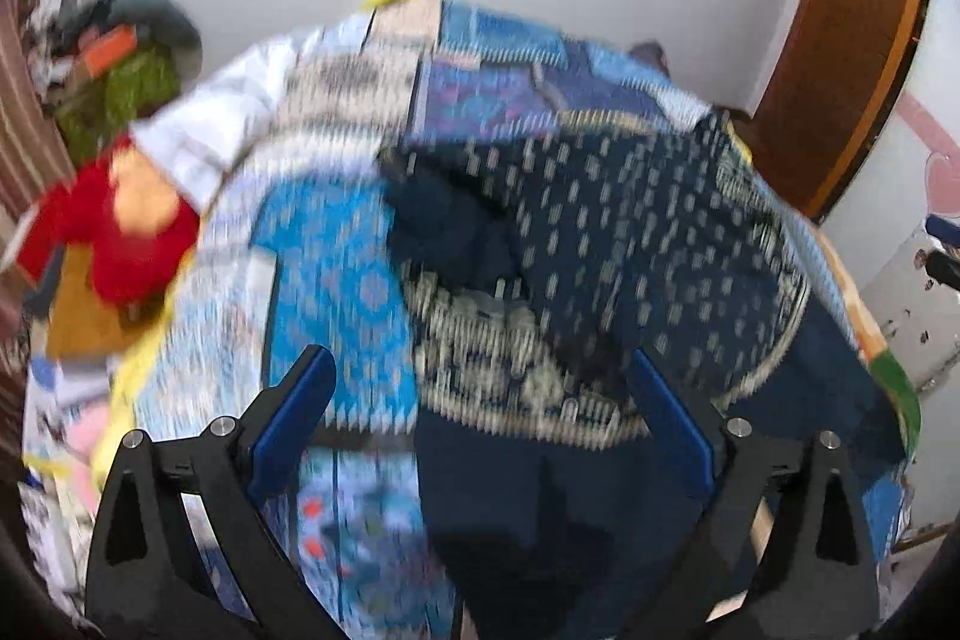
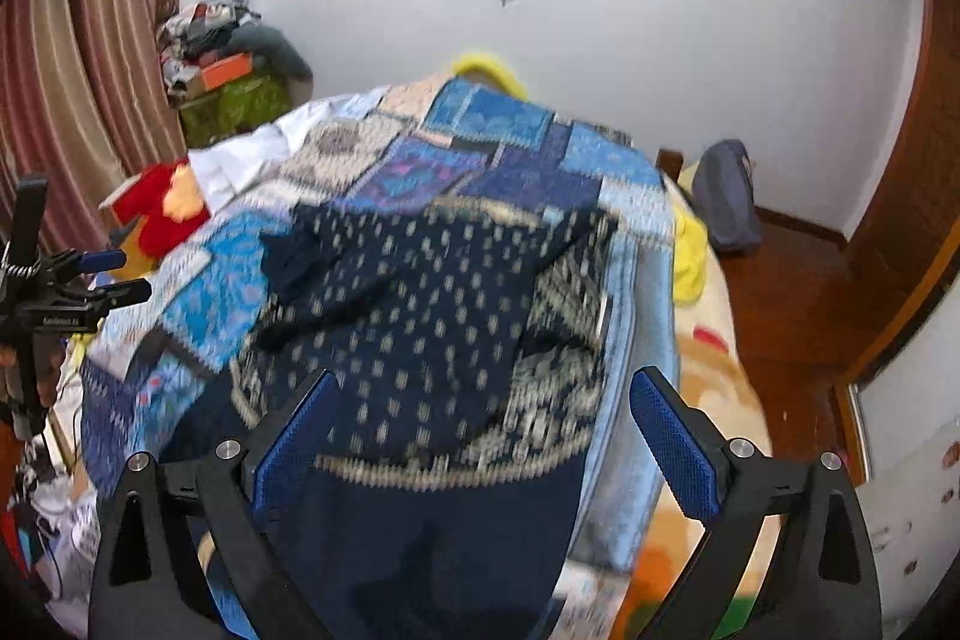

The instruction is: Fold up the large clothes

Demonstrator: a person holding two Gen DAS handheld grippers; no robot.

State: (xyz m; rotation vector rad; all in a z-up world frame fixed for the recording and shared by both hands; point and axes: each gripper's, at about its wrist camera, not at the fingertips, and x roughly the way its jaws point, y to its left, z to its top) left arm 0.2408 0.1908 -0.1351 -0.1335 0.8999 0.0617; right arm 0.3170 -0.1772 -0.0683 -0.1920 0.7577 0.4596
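A dark navy garment (image 1: 600, 232) (image 2: 420, 328) with pale dashes and a pale patterned border lies spread and partly folded over on a blue patchwork quilt (image 1: 336, 250) (image 2: 498, 124) on the bed. My left gripper (image 1: 480, 370) hangs above the garment's near left part, open, with nothing between its blue pads. My right gripper (image 2: 486, 382) stands open over the garment's near edge and is also empty. In the right wrist view the left gripper (image 2: 120, 275) shows at the far left, held by a hand. Both views are blurred.
A red and orange soft thing (image 1: 120, 232) (image 2: 162, 208) and a white cloth (image 1: 222, 124) (image 2: 240, 160) lie on the bed's left side. A cluttered pile (image 2: 228, 58) fills the corner by the striped curtain (image 2: 78, 40). A grey bag (image 2: 726, 196) stands on the wooden floor (image 2: 792, 292).
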